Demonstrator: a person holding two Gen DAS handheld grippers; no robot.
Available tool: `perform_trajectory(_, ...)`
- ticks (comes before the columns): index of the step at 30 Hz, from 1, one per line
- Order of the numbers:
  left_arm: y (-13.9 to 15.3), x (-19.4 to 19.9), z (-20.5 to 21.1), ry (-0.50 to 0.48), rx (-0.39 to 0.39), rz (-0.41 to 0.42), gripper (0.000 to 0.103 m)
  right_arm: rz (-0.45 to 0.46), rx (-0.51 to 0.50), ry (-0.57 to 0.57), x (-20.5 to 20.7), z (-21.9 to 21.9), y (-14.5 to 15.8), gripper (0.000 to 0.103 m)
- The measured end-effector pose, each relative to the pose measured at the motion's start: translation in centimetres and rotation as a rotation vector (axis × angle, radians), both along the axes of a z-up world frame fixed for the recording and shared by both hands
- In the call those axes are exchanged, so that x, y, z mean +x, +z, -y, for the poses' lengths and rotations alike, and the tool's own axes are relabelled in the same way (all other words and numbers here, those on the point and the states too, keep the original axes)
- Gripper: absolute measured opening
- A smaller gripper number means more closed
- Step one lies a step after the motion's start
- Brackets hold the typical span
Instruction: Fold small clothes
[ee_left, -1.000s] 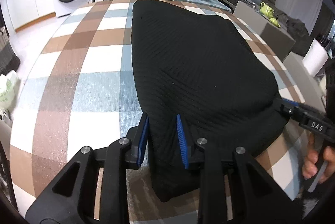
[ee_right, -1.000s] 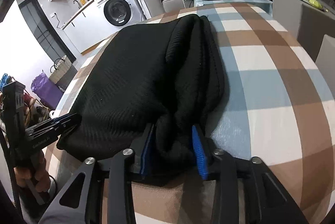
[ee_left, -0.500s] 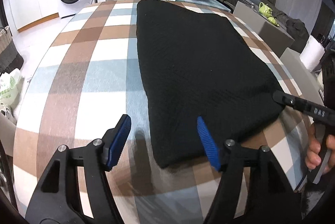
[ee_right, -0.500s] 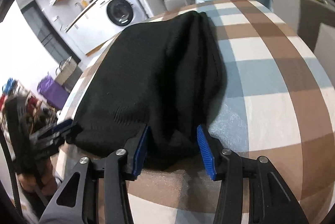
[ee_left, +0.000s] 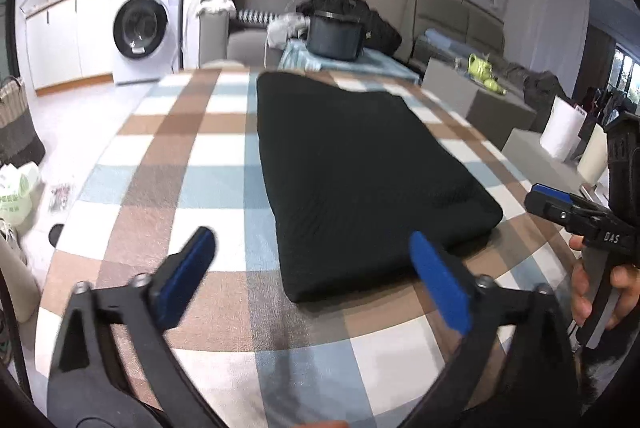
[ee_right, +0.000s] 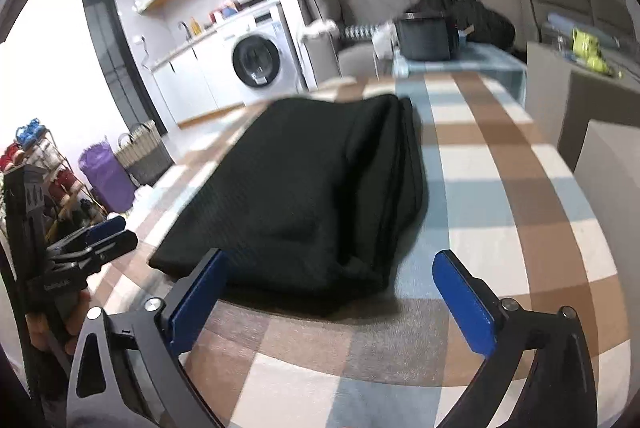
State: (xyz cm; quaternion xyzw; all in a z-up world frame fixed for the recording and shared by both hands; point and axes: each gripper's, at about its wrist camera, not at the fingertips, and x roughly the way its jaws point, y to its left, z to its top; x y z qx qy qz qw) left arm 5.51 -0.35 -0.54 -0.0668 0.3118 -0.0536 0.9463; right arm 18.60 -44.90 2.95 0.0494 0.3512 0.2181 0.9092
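Observation:
A black knit garment [ee_left: 360,168] lies folded in a long flat rectangle on the checked tablecloth [ee_left: 192,188]. My left gripper [ee_left: 311,238] hovers just short of its near left corner. The jaws are opening wide, and the blue pads [ee_left: 188,276] touch nothing. In the right wrist view the same garment [ee_right: 320,188] shows its stacked folded edge. My right gripper [ee_right: 330,258] is also opening, with the near edge seen between its pads but not pressed. Each gripper appears in the other's view: the right gripper [ee_left: 560,204] held by a hand [ee_left: 588,292], and the left gripper [ee_right: 100,236].
Beyond the table stand a washing machine [ee_left: 140,36], a dark pot [ee_left: 334,36] on a small blue-covered table, and a grey sofa. A wicker basket [ee_left: 16,124] sits on the floor at left, a purple bag [ee_right: 106,176] beside shelves. White bins [ee_left: 564,132] stand right.
Both grippers let go of the garment's near edge, opened wide, and drew back and upward. The pinched hem dropped, and the garment now lies flat on the cloth.

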Motion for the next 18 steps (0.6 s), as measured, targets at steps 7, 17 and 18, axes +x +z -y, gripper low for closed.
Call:
perform_trajectory(7, 0.1, -2.7, -0.3, 0.029, 0.009, 0.060, 0.102, 0.123, 0.044, 0.042, -2.5, 0.2, 0.8, 0.103)
perform_trajectory(17, -0.6, -3.5, -0.8, 0.008, -0.072, 0.097, 0.102, 0.167, 0.079, 0.084, -3.8, -1.1, -1.0, 0.103)
perform_trajectory(18, -0.6, -3.4, -0.6, 0.009, -0.058, 0.100, 0.102, 0.175, 0.078, 0.090, -3.9, -1.1, -0.9, 0.103)
